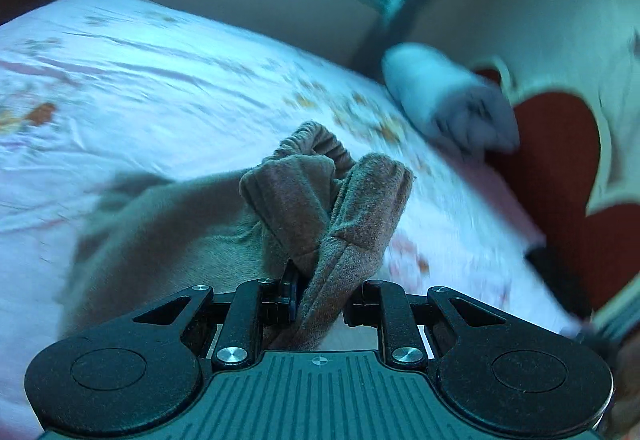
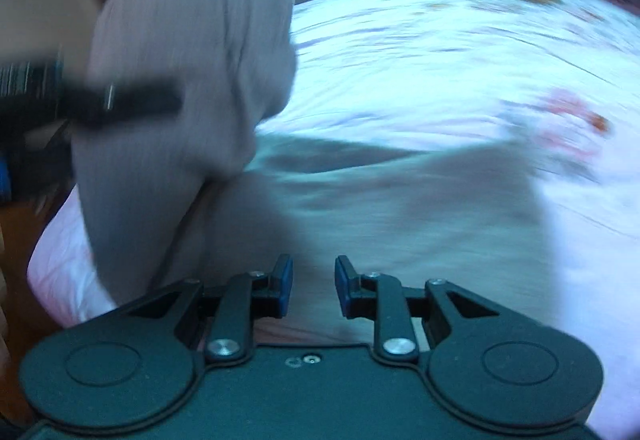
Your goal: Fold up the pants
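Because a fold needs one end of the garment lifted and carried over the rest, the left gripper (image 1: 320,296) is clamped on a bunch of the pants (image 1: 328,208), low in the middle of the left wrist view. The fabric rises out of the narrow gap between the jaws and splits into two thick, soft lobes, with a gathered elastic band (image 1: 320,138) curling behind them, so it is probably the waist end that is pinched. From there the cloth trails off to the lower left of the frame and lies over the bed sheet (image 1: 160,80).

In the right wrist view, that same lifted end hangs as a blurred mass at the upper left, with the left gripper's dark arm crossing it from the left edge. The rest of the pants spreads flat across the middle of the frame on the sheet, reaching toward the right.

The right gripper (image 2: 314,290) sits at the bottom centre with its blue pads (image 2: 285,288) standing a little apart; nothing is between them, and it seems to hover just over the flat part, likely ready to pin or smooth it.

The pants look grey-brown, fuzzy and thick, like fleece or velour, limp enough to drape in heavy folds. A pale rolled bundle (image 1: 448,100) lies at the bed's edge, upper right of the left wrist view
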Demonstrator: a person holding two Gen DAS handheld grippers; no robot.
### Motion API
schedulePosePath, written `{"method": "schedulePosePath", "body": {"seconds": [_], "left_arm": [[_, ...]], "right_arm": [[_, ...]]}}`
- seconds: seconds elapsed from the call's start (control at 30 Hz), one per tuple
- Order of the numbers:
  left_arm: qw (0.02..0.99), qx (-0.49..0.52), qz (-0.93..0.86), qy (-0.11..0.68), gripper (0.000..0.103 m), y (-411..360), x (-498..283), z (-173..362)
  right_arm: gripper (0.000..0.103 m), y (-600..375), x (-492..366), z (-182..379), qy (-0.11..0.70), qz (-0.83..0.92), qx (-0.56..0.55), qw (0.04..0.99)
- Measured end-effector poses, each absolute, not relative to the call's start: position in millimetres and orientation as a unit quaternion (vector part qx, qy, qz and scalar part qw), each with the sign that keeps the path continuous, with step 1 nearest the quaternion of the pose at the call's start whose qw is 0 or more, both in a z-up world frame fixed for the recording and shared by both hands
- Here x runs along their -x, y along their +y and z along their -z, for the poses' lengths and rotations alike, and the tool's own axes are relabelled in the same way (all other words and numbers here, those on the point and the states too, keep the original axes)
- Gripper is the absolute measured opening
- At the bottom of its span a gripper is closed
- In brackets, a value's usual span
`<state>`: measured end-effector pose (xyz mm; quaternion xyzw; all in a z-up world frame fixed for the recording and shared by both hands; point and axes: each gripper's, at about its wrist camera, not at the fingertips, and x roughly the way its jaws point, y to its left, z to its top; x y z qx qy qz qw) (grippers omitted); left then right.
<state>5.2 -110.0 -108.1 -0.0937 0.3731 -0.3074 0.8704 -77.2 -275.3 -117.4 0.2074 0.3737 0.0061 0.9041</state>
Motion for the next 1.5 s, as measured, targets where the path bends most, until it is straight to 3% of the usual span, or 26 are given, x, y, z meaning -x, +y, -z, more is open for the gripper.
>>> {"method": "schedulePosePath", "body": {"seconds": [0.43, 0.53, 0.63, 0.7, 0.77, 0.87, 0.9, 0.93, 0.97, 1.3, 1.37, 1.4, 1.5], "left_arm": [[0.864, -0.09, 0.332, 0.367, 0.021, -186, 47, 142], [0.857, -0.137, 0.332, 0.37, 0.027, -197, 57, 147], [0.846, -0.157, 0.353, 0.368, 0.055, -201, 67, 139], [0.842, -0.131, 0.37, 0.369, 0.082, -196, 71, 126], [0.845, -0.111, 0.37, 0.369, 0.088, -192, 73, 116], [0.85, -0.084, 0.356, 0.379, 0.089, -172, 67, 104], [0.853, -0.069, 0.345, 0.386, 0.089, -161, 61, 99], [0.855, -0.055, 0.334, 0.392, 0.089, -150, 54, 99], [0.858, -0.041, 0.318, 0.401, 0.089, -140, 44, 98], [0.881, 0.051, 0.17, 0.438, 0.089, -23, -14, 112], [0.877, 0.056, 0.161, 0.45, 0.089, -24, -24, 124], [0.872, 0.064, 0.159, 0.459, 0.089, -24, -28, 129], [0.859, 0.088, 0.162, 0.478, 0.089, -30, -36, 143]], "right_arm": [[0.019, -362, 123, 112, 0.347, 0.097, -0.259, 0.896], [0.021, -373, 127, 112, 0.344, 0.099, -0.274, 0.893], [0.027, -372, 123, 110, 0.34, 0.102, -0.272, 0.895], [0.028, -375, 125, 107, 0.332, 0.107, -0.28, 0.894], [0.029, -378, 125, 102, 0.326, 0.106, -0.283, 0.896], [0.033, -378, 121, 96, 0.32, 0.099, -0.287, 0.898], [0.049, -378, 119, 95, 0.322, 0.093, -0.293, 0.896], [0.075, -377, 117, 96, 0.325, 0.085, -0.301, 0.893], [0.082, -375, 115, 98, 0.327, 0.077, -0.309, 0.89], [0.07, -366, 99, 127, 0.387, 0.069, -0.355, 0.848], [0.06, -367, 100, 134, 0.391, 0.063, -0.375, 0.838], [0.05, -367, 100, 136, 0.39, 0.06, -0.386, 0.834], [0.039, -363, 99, 132, 0.388, 0.06, -0.372, 0.841]]}}
